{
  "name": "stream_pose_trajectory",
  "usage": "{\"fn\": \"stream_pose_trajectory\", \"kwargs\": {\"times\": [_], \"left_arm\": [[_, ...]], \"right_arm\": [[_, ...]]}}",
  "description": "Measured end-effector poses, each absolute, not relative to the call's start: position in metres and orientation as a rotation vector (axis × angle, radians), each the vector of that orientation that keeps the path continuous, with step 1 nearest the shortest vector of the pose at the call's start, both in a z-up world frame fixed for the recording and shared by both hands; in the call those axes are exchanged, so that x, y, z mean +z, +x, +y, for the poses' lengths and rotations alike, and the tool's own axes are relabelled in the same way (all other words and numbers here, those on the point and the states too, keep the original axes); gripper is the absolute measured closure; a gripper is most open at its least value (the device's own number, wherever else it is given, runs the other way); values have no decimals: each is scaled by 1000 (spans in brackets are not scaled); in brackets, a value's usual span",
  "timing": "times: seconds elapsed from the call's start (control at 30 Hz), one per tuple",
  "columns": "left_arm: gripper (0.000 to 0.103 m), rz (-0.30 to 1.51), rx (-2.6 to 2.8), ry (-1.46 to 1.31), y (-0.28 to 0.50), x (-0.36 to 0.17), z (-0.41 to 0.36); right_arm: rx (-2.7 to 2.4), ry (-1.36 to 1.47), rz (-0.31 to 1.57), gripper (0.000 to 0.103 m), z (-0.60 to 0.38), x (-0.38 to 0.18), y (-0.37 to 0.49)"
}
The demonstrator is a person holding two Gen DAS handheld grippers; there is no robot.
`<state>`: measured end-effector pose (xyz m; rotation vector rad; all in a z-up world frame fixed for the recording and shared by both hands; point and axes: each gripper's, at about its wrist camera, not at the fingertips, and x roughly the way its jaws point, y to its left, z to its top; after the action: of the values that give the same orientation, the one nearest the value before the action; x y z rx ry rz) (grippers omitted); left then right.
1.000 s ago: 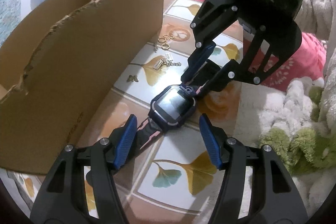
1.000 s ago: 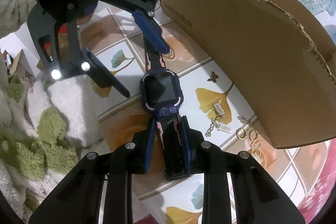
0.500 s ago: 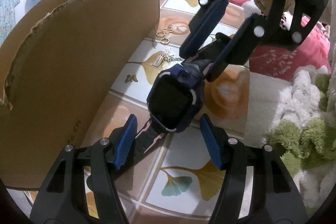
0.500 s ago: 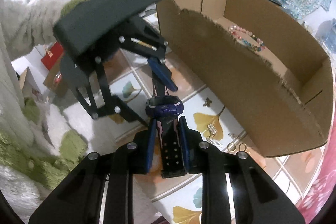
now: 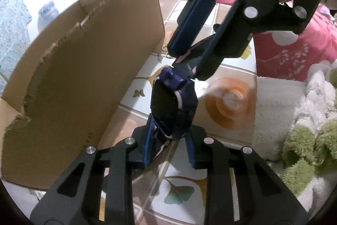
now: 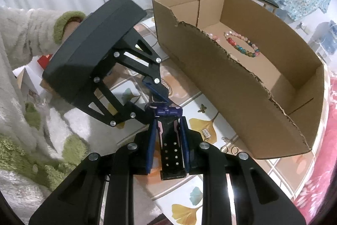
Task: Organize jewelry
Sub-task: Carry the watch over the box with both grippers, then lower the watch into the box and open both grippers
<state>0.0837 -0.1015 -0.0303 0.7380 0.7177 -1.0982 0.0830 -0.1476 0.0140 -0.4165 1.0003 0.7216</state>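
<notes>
From the left wrist view, the left gripper (image 5: 168, 144) has its blue fingers closed on the lower strap of the dark blue watch (image 5: 173, 108), which hangs in the air above the tiled tabletop (image 5: 229, 69). The right gripper (image 5: 189, 60) comes from above and clamps the other strap. The cardboard box (image 5: 84, 69) stands just beside the watch, on the left. A small butterfly charm (image 5: 138, 93) lies on the tabletop near the box wall.

From the right wrist view, the right gripper (image 6: 167, 149) is closed on the perforated strap, and the watch (image 6: 166, 112) is held between both grippers, near the torn box (image 6: 231, 85) wall. Inside the box lies a beaded bracelet (image 6: 242, 44). Gold rings (image 6: 229, 149) and a small crystal earring (image 6: 206, 133) lie on the tabletop beside the box.
</notes>
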Motion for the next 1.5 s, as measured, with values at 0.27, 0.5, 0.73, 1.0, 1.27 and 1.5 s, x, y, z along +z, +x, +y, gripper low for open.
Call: {"fn": "stream_pose_trajectory", "kwargs": {"times": [0.27,0.5,0.73,1.0,1.27,1.5], "left_arm": [[79,583,-943,810,53,18,-99],[79,496,-804,893,63,88,-91],[84,469,-685,989,138,137,-115],[89,540,-689,994,232,106,-165],[89,682,-685,977,289,42,-206],[84,775,-703,943,319,11,-223]], "right_arm": [[729,-493,860,81,-144,62,64],[769,-499,698,81,-148,125,76],[725,-518,627,81,-164,166,148],[644,-530,757,93,-191,131,254],[550,-510,856,93,-224,82,308],[517,-446,909,93,-251,63,331]]}}
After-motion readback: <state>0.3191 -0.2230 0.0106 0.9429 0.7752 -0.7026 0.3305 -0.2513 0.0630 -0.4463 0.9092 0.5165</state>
